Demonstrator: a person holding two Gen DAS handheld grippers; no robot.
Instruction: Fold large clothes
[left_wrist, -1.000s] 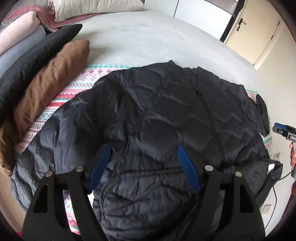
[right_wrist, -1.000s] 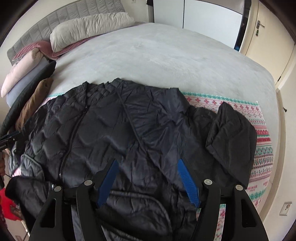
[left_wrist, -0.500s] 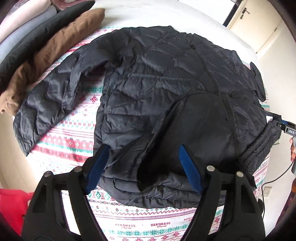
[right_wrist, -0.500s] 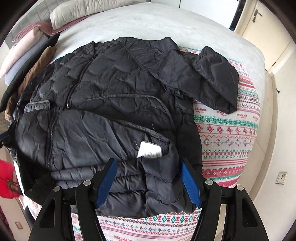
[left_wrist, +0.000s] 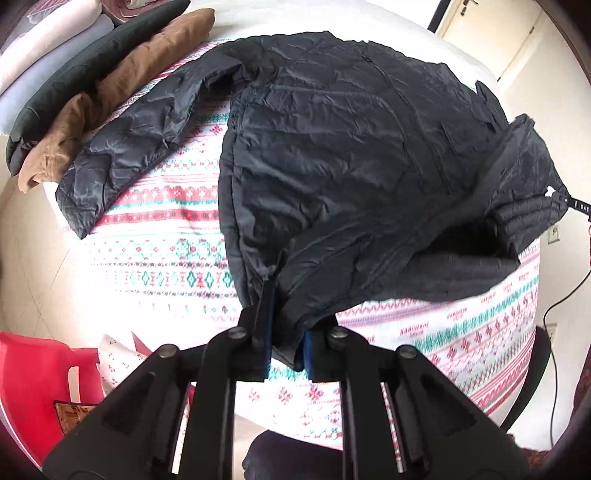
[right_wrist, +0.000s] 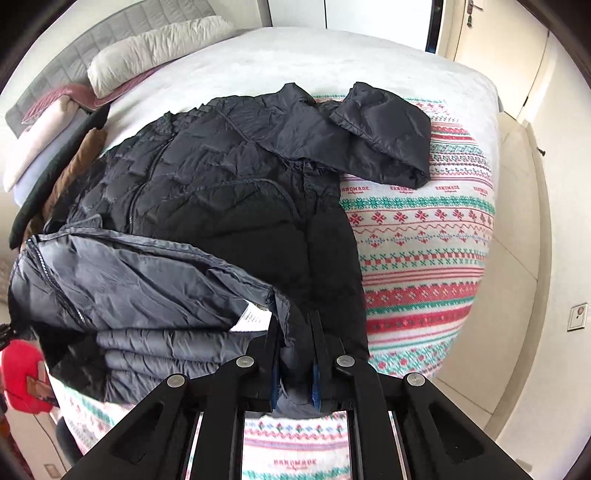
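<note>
Since half a second ago, I've clamped both my left gripper (left_wrist: 286, 338) and right gripper (right_wrist: 293, 363) tight onto the jacket (left_wrist: 351, 166) hem and lifted it.

Both views are evenly lit by soft, bright daylight, and only faint shadows are cast. Strong fisheye bending is seen toward the dark vignetted corners. Pale walls are slightly overexposed. Detail is largely lost in the black jacket (left_wrist: 351, 155), and its lifted hem is slightly blurred.
</note>
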